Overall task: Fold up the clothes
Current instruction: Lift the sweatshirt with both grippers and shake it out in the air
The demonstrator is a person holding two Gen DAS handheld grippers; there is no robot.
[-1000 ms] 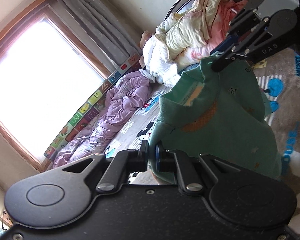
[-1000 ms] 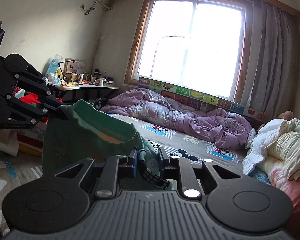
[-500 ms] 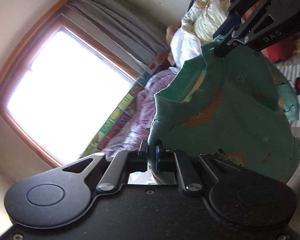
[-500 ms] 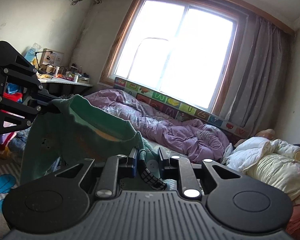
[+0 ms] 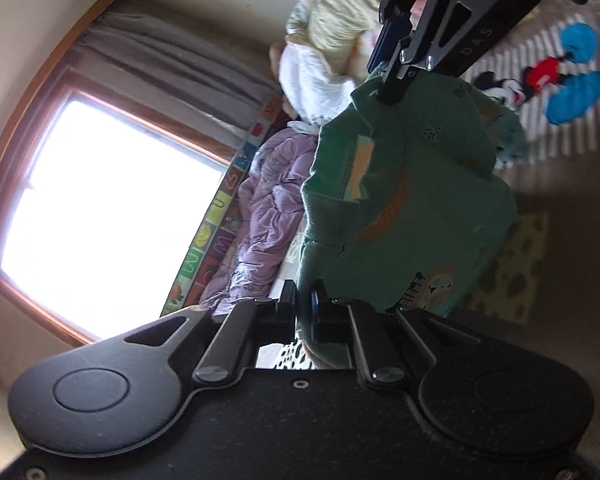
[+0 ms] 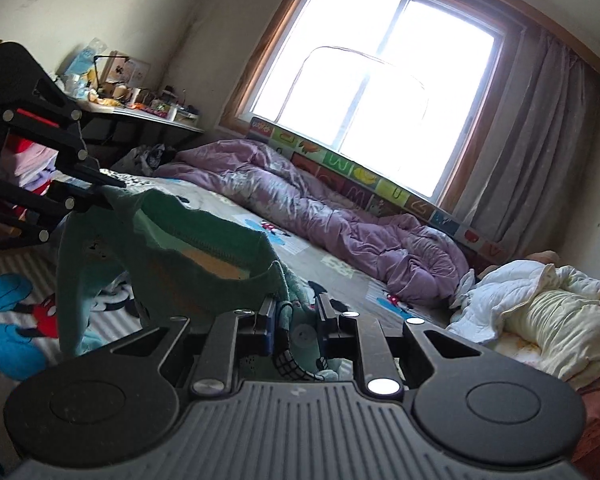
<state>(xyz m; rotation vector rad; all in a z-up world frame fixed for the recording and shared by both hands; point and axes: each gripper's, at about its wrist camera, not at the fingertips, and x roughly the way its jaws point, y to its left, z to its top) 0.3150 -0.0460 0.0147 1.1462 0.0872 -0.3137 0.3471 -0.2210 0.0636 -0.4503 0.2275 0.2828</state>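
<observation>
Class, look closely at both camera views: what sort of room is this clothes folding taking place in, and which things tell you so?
Most likely a lived-in bedroom, perhaps a child's. A rumpled purple quilt lies on a bed with a cartoon-mouse sheet under a curtained window, and a cluttered desk stands by the wall.

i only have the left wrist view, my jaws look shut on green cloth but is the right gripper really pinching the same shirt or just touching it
Observer: Pinching it. In the right wrist view the right gripper has a bunched fold of the green shirt clamped between its fingers.
Operator: is there anything left of the bed i can't see
Observer: Yes, a cluttered desk stands against the wall, left of the window.
Operator: and how does my gripper look from there
Observer: The left gripper shows at the left edge, its tips closed on the shirt's far corner, with the neckline sagging between the two grippers.
</observation>
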